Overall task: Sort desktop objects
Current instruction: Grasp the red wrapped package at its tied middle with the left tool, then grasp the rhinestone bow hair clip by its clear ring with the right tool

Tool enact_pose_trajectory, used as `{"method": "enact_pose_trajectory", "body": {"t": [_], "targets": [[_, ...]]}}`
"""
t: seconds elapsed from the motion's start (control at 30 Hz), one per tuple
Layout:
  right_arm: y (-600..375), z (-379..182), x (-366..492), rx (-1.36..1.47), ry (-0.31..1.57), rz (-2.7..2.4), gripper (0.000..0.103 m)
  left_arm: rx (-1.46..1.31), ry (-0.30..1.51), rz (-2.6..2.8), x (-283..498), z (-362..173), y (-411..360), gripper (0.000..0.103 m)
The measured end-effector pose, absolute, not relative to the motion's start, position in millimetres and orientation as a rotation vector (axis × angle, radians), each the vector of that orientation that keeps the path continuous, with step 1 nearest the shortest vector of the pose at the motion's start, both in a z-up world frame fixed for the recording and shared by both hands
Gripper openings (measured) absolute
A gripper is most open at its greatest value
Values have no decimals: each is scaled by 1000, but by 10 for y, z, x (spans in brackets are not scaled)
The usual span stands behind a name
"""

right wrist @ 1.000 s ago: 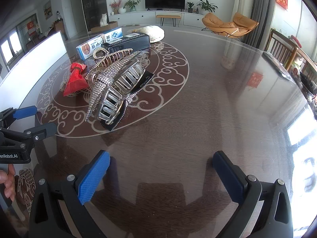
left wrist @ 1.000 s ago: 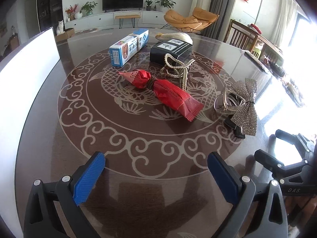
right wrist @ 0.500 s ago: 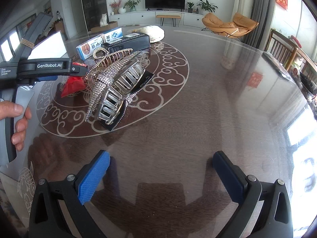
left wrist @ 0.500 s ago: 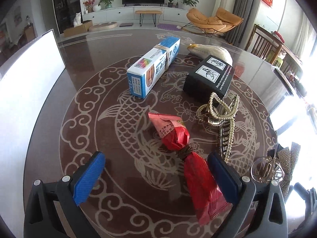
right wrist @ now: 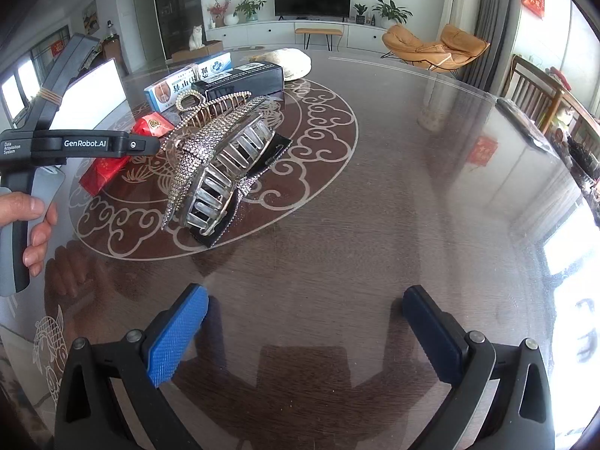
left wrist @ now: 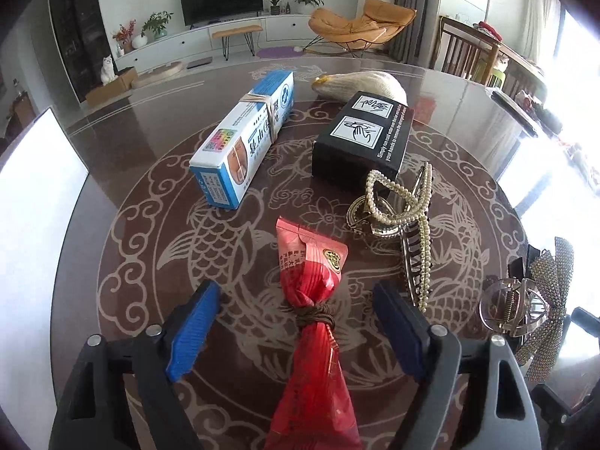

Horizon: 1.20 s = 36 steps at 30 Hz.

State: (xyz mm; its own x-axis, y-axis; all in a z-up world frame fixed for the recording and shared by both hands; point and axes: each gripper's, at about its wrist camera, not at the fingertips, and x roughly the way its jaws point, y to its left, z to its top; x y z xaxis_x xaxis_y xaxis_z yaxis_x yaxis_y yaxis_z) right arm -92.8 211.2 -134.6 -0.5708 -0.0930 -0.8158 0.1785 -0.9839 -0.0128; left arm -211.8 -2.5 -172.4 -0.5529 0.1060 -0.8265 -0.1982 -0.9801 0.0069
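Item in hand: red snack packet [left wrist: 315, 322], two crinkly foil pouches bound at the waist by a brown tie [left wrist: 314, 313]; it lies flat on the surface [left wrist: 112, 172], near the middle of the fish pattern.
Left gripper [left wrist: 296, 333]: fingers straddle the packet at about the tie; they have just been closing, the packet between them, but both blue pads stand clear of it with a gap either side.
Right gripper [right wrist: 303, 330]: fingers spread wide over bare surface, nothing between them, well apart from the pile.
Likely handling: light, soft, crushable; the foil looks slick and would probably buckle under a hard squeeze.
Where to take hold: the tied waist seems best, narrowest and firmest, and both pouches should hang evenly from it.
Risk: a hold on one pouch alone could let the other swing or slide out.
Neighbours: pearl hair claw [left wrist: 408, 221] just beside, to the right; rhinestone bow clip [left wrist: 540, 311] farther right; blue-and-white box [left wrist: 243, 138] and black box [left wrist: 362, 138] beyond, apart from the packet.
Also present: white cloth pouch [left wrist: 362, 84] behind the black box.
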Motion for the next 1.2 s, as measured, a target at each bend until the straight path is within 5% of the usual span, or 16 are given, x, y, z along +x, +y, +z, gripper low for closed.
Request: {"method": "enact_pose_trajectory", "body": {"t": [0.03, 0.07, 0.37, 0.43, 0.5, 0.53, 0.67, 0.73, 1.07, 1.2], "targets": [[2113, -1346, -929, 1369, 140, -2652, 103, -1379, 145, 2629, -2111, -1692, -26, 50], [2113, -1345, -929, 1369, 140, -2652, 103, -1379, 125, 2631, -2102, -1672, -50, 29], [2113, -1342, -927, 1369, 140, -2652, 103, -1383, 23, 2688, -1388, -1640, -622, 28], [2113, -1346, -929, 1369, 140, -2652, 103, -1382, 36, 2698, -1261, -1655, -728, 34], [2113, -1346, -929, 1369, 140, -2652, 103, -1389, 60, 2690, -1205, -1682, -761, 65], [2113, -1345, -928, 1369, 140, -2652, 103, -1405, 72, 2692, -1212, -1707, -771, 74], [2114, -1344, -928, 1369, 140, -2652, 103, -1392, 92, 2698, -1220, -1737, -768, 86], [2114, -1339, -927, 1369, 140, -2652, 103, -1434, 99, 2661, -1258, -1783, -754, 103], [2115, -1344, -926, 1373, 136, -2654, 103, -1417, 102, 2663, -1248, -1782, -740, 103], [1990, -1281, -924, 1364, -99, -2585, 103, -1418, 101, 2663, -1251, -1783, -739, 103]]}}
